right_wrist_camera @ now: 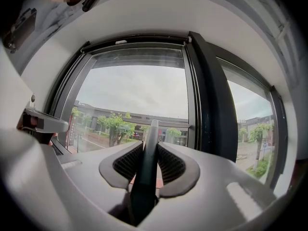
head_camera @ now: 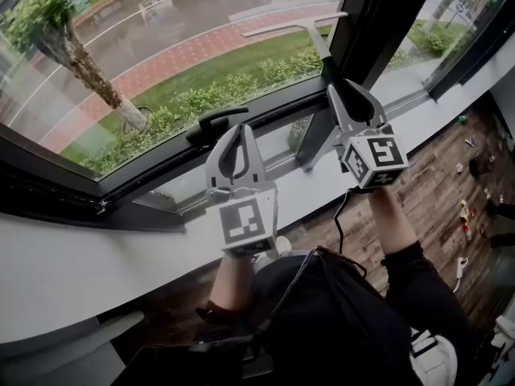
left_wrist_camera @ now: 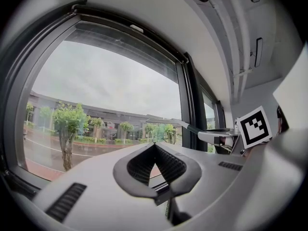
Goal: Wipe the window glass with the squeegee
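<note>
The right tool (head_camera: 348, 87) pinches the squeegee (head_camera: 298, 29) by its handle, with the blade high at the glass (head_camera: 161, 39). Under uneven pressure the handle could twist and leave streaks. The left tool (head_camera: 235, 139) is pressed together and empty.

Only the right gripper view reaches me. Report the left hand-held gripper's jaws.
Observer: The left hand-held gripper is shut and empty. Its jaw tips meet, with only window glass beyond them.
Operator: Now say where it sits.
Observer: In the head view its tips are right beside the black window handle. I cannot tell whether they touch.
</note>
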The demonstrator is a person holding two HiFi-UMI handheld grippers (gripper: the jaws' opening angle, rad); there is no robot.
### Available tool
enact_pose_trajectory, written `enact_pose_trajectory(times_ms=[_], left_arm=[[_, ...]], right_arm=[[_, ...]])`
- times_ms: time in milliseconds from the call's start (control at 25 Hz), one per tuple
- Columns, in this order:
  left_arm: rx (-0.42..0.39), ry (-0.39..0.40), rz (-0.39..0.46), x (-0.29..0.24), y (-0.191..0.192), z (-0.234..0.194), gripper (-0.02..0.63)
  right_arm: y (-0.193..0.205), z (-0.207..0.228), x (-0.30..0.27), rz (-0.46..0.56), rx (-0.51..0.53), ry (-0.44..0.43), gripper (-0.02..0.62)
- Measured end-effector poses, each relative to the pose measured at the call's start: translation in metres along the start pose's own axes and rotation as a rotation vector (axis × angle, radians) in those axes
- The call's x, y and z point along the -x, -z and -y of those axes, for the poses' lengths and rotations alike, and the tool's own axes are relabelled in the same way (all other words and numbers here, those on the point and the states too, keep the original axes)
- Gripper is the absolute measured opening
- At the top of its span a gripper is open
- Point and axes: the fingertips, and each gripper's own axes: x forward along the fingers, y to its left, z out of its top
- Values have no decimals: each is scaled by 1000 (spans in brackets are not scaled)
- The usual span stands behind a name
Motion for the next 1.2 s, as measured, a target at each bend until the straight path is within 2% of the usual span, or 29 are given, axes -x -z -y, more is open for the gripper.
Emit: enact_pose_trajectory(times_ms=[1200], left_arm=[[20, -10, -39, 2, 19, -3, 0]], right_arm=[[86, -12, 7, -189, 9, -28, 95]])
